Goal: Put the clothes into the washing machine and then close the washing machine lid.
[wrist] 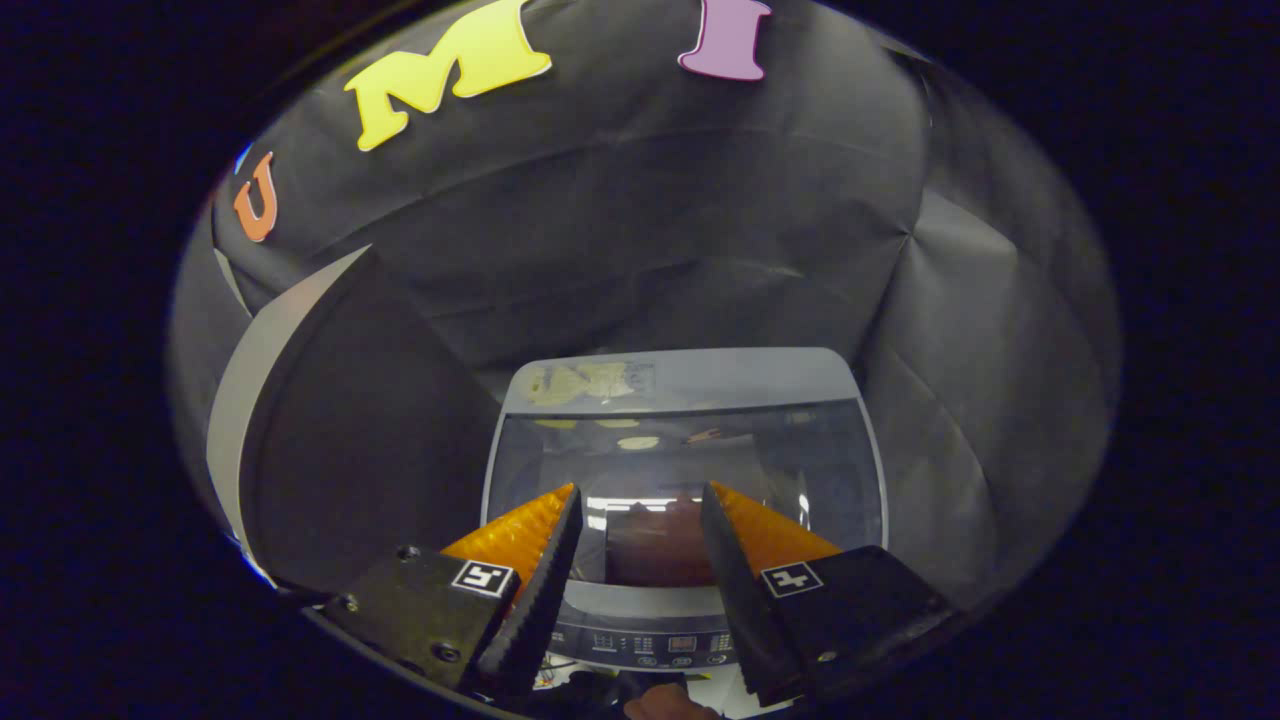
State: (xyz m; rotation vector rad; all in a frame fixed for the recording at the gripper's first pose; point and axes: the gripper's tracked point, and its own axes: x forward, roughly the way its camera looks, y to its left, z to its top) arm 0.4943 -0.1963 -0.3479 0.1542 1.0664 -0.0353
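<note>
A top-loading washing machine (680, 380) stands just ahead of me against the black cloth wall. Its glass lid (690, 455) lies flat and down over the tub, with ceiling lights mirrored in it. My gripper (640, 490) hovers above the lid's near half, open, with nothing between its fingers. In the gap between them a dark reddish shape (650, 545) shows at the glass; I cannot tell whether it is clothing inside or a reflection. The control panel (650, 640) with its buttons runs along the machine's near edge, below the fingers.
A tall dark board with a pale grey edge (340, 430) stands close to the machine's left side. Black cloth (960, 400) hangs close on the right and behind. Part of a hand (668, 706) shows under the fingers.
</note>
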